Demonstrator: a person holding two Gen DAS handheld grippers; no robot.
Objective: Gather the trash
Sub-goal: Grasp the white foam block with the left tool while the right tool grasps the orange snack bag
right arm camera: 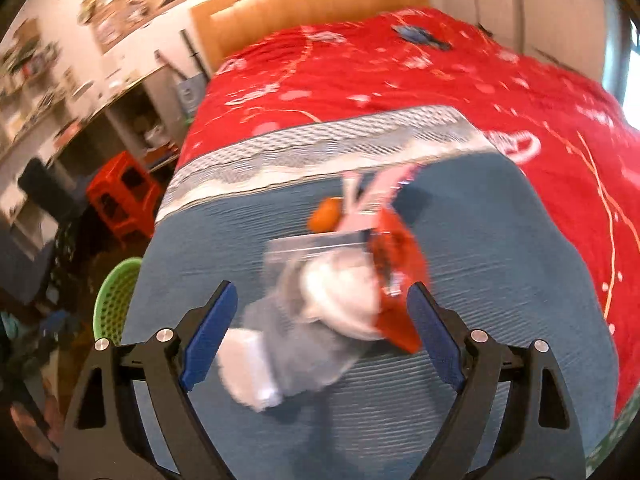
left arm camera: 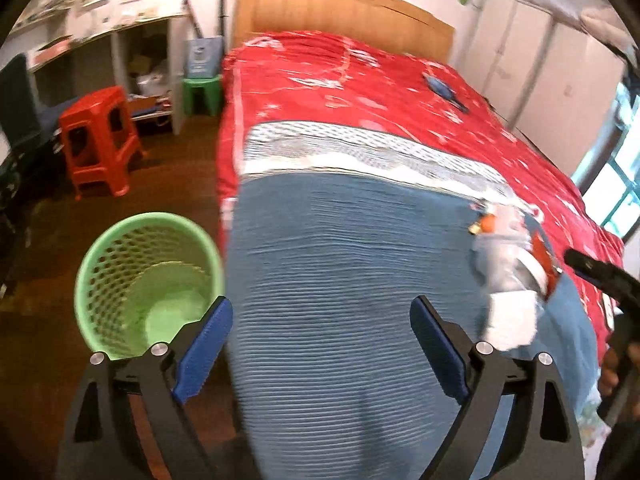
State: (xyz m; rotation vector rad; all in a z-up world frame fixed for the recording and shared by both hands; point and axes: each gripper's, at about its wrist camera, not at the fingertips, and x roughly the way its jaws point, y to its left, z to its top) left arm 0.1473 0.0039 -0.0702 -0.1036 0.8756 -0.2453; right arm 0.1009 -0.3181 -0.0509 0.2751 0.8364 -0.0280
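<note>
Across the foot of the red-quilted bed [left arm camera: 360, 80] lies a ribbed blue cloth mat [right arm camera: 500, 272], and on it sits the heap of trash [right arm camera: 328, 300]: a clear plastic bag [right arm camera: 304, 344] with crumpled white paper [right arm camera: 248, 372] at its near end, a red carton [right arm camera: 396, 280] against its right side, a pink wrapper [right arm camera: 380, 188] and a small orange scrap [right arm camera: 326, 214] behind. All of it is blurred, so finer detail cannot be told. On the floor to the left of the bed stands the green perforated plastic waste basket [left arm camera: 120, 280], well apart from the heap.

By the look of it the pile is light, soft and loose; film and paper would likely crush and slip, and pieces could scatter. The red carton seems the stiffest part and the surest place to take hold.

Seen from its own camera, the right gripper [right arm camera: 322, 332] points steeply down over the heap, its blue pads wide apart with the trash lying between them but not pressed. From its own view the left gripper [left arm camera: 322, 344] tilts down over bare mat beside the basket, jaws likewise wide and empty.
</note>
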